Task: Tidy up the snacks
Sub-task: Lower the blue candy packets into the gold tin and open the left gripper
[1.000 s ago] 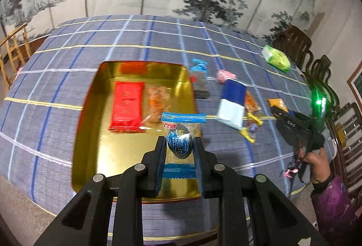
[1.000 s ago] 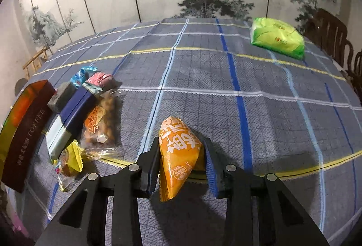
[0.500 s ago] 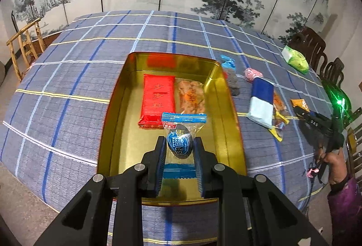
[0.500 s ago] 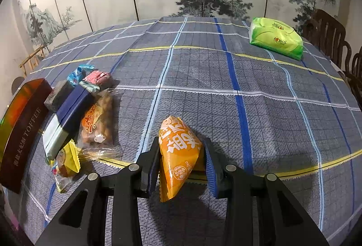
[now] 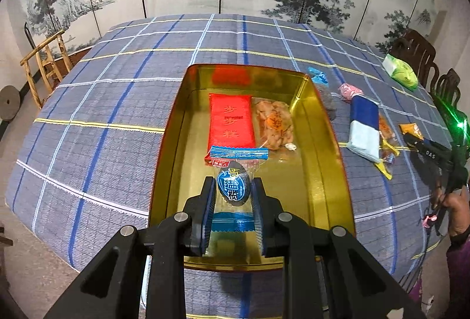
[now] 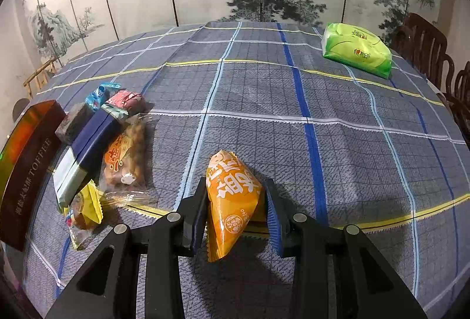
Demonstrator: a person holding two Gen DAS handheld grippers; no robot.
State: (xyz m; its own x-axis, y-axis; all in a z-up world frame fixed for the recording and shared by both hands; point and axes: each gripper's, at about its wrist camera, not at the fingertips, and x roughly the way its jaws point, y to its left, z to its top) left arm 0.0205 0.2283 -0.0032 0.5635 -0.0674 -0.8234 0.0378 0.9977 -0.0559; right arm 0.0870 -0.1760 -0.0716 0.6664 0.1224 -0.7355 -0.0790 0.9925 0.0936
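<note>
Left claw (image 5: 232,203) pinching clear-wrapped blue snack (image 5: 233,185), long axis toward 12 o'clock, above near end of gold tin (image 5: 332,143); free floor directly below, red packet (image 5: 231,121) at 12. Right claw (image 6: 235,213) pinching orange pouch (image 6: 230,195) over plaid table (image 6: 293,119); tin far at 9 o'clock. Painted screen behind.

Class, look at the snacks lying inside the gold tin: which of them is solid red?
The flat red packet with gold characters, on the left of the tin. Beside it lies a clear bag of orange-brown pieces, not red.
</note>
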